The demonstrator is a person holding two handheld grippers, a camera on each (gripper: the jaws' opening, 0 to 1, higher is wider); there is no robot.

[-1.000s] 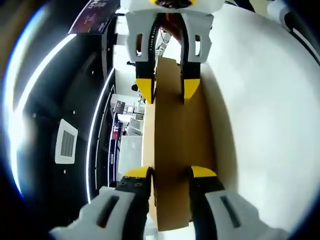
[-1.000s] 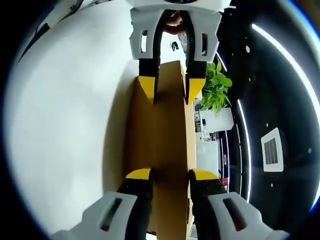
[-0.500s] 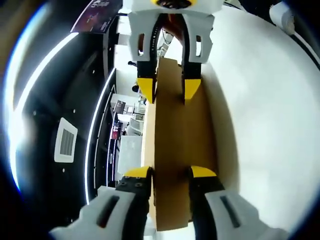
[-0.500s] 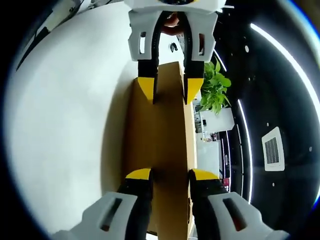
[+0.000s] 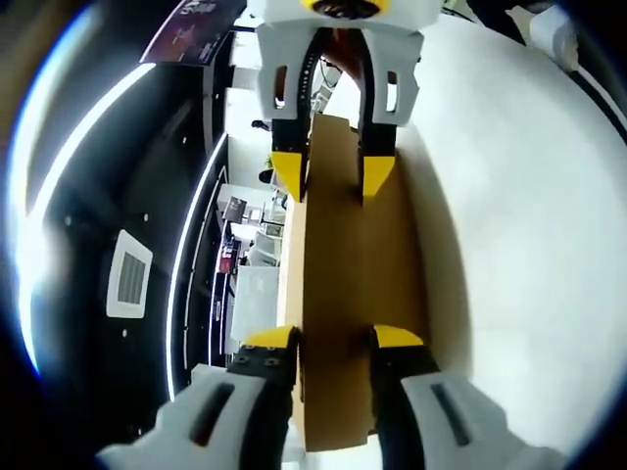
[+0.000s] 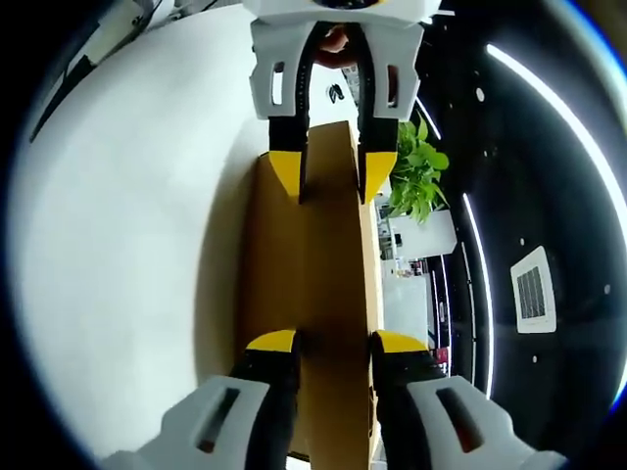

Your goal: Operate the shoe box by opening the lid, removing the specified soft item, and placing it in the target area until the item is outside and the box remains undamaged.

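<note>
White tabletop (image 5: 529, 255) lay beneath as the left gripper (image 5: 333, 343) and right gripper (image 6: 331, 345) each pinched an opposite end of the plain brown cardboard shoe box lid (image 5: 348, 294), stiff, flat and matte, which I judged wanted an even, level lift to spare its edges.
</note>
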